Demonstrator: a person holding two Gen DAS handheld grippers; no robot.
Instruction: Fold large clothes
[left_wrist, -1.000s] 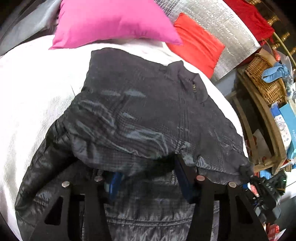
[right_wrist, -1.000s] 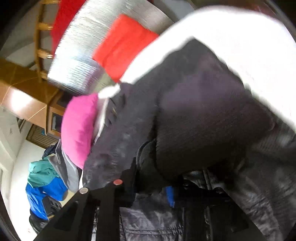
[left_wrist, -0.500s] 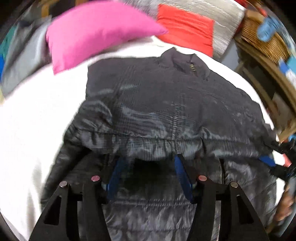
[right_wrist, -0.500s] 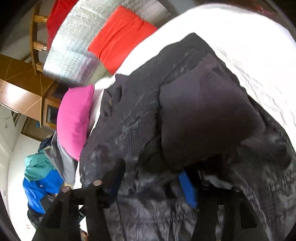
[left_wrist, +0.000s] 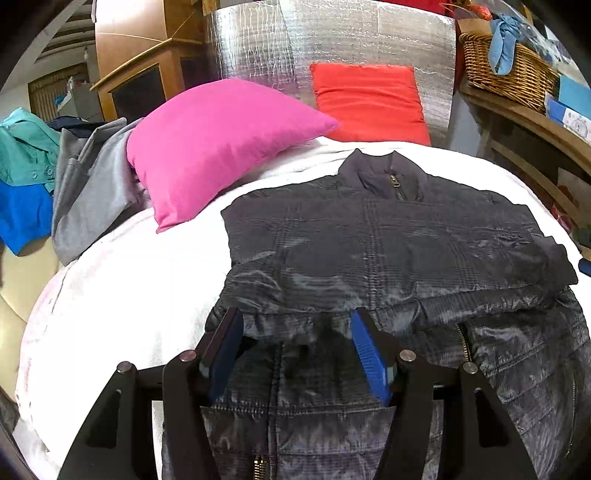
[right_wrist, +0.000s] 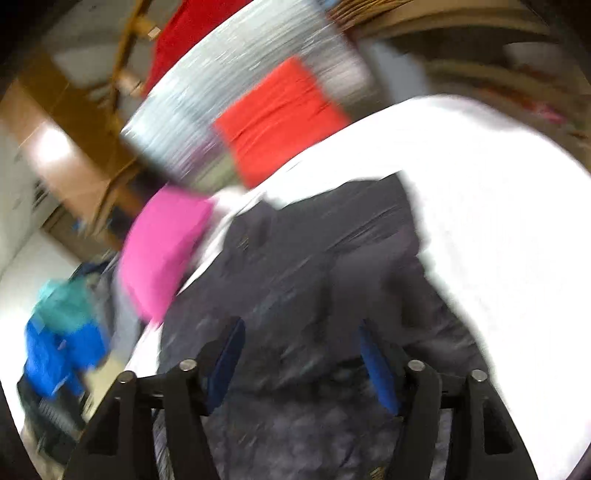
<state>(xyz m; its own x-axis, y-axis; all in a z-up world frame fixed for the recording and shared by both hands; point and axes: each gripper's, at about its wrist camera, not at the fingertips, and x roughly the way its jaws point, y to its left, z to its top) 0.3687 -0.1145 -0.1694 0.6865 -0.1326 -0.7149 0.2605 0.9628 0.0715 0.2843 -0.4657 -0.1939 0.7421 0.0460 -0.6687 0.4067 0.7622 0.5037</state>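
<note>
A dark grey quilted jacket (left_wrist: 388, 251) lies on a white-covered bed (left_wrist: 122, 295), collar toward the far end, with its sleeves folded across the chest. My left gripper (left_wrist: 295, 332) is open just above the jacket's lower front, at the edge of the folded sleeve. The right wrist view is blurred; the jacket (right_wrist: 314, 266) fills its middle. My right gripper (right_wrist: 301, 343) is open over it, holding nothing.
A pink pillow (left_wrist: 218, 144) and a red cushion (left_wrist: 365, 99) lie at the bed's head against a silver foil panel (left_wrist: 332, 40). Grey, teal and blue clothes (left_wrist: 74, 177) pile at the left. A wicker basket (left_wrist: 506, 66) stands on wooden shelves at the right.
Both grippers have let go of the folded sleeves and drawn back. The sleeves now lie flat across the jacket. The right gripper is still moving.
</note>
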